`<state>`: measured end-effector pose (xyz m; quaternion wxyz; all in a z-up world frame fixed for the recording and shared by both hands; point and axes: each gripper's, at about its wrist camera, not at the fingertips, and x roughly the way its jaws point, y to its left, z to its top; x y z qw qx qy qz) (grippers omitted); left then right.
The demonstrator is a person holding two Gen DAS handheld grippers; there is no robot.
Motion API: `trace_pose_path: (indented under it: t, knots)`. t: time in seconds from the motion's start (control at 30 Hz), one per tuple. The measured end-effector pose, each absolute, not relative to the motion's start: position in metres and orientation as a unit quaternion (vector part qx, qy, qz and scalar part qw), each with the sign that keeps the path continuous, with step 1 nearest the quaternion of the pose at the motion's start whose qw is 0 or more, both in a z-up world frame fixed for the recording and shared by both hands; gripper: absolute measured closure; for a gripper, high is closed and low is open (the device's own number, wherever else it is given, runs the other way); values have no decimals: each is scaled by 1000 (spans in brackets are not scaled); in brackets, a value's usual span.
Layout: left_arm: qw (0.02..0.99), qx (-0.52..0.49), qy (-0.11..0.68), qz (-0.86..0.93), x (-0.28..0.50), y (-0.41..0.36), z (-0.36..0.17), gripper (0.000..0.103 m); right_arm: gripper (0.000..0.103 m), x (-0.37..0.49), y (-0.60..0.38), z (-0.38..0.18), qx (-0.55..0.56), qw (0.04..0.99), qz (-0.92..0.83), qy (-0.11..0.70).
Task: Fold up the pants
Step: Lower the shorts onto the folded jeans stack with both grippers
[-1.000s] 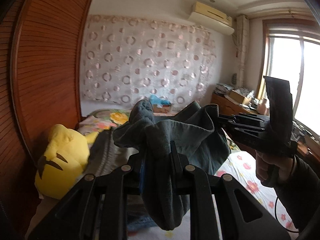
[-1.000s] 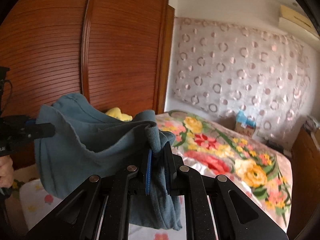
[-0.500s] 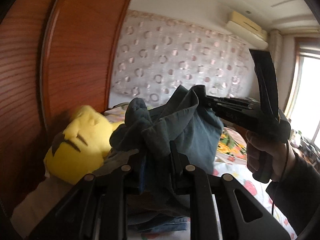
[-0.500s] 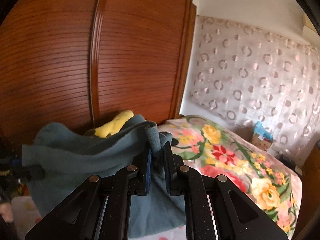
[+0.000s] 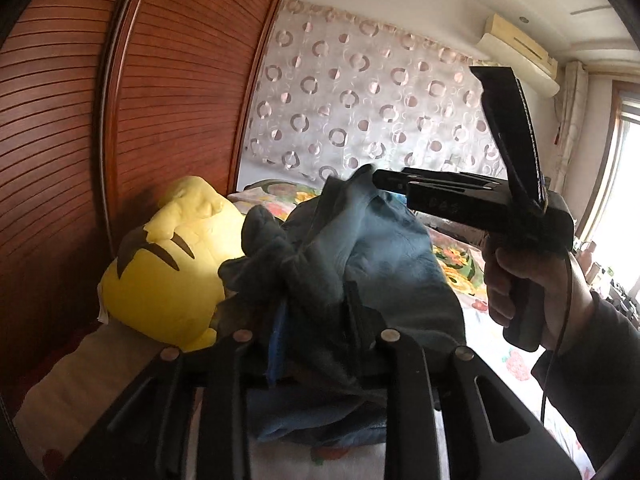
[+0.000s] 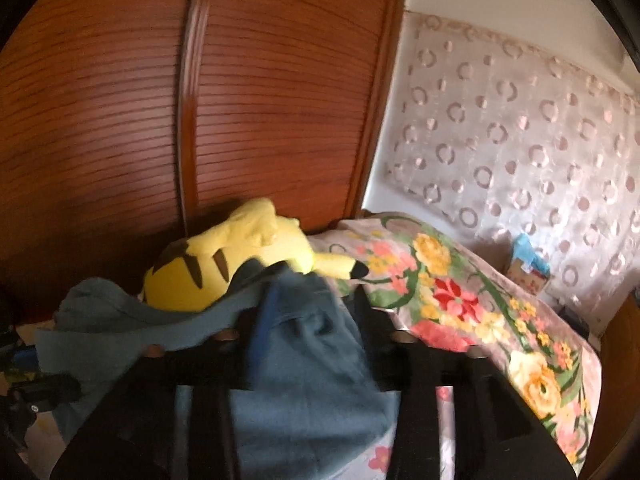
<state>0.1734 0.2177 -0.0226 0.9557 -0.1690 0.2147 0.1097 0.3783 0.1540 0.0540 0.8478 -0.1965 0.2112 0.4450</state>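
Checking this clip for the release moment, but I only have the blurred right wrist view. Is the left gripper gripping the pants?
Observer: Yes. In the left wrist view the pants are bunched between the fingers of the left gripper, whose jaws are opening.
Operator: Seen from outside, is there cloth at the right gripper's tip?
Observer: Yes. The tip of the right gripper sits against a raised fold of the pants, and its jaws are opening too.
Operator: What is holding it?
Observer: A hand in a dark sleeve grips its handle.
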Motion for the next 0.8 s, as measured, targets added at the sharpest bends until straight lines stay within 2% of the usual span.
trace_pose_path:
  t: [0.23,0.37,0.63,0.67,0.8]
  knots:
    - [965,-143,194,102,157,211,0,78,57,380,124,58,-152,825,488,240]
    - [968,-122,200,88,167,206,7,77,61,383,116,43,-138,797,521,274]
    - [948,-115,283,90,196,203,-38,77,63,403,117,5,-145,804,483,315]
    - [946,-113,289,91,197,203,-45,77,67,403,118,1,-149,806,477,317]
    - [945,-106,295,92,199,202,-50,75,67,397,119,-5,-155,813,465,313]
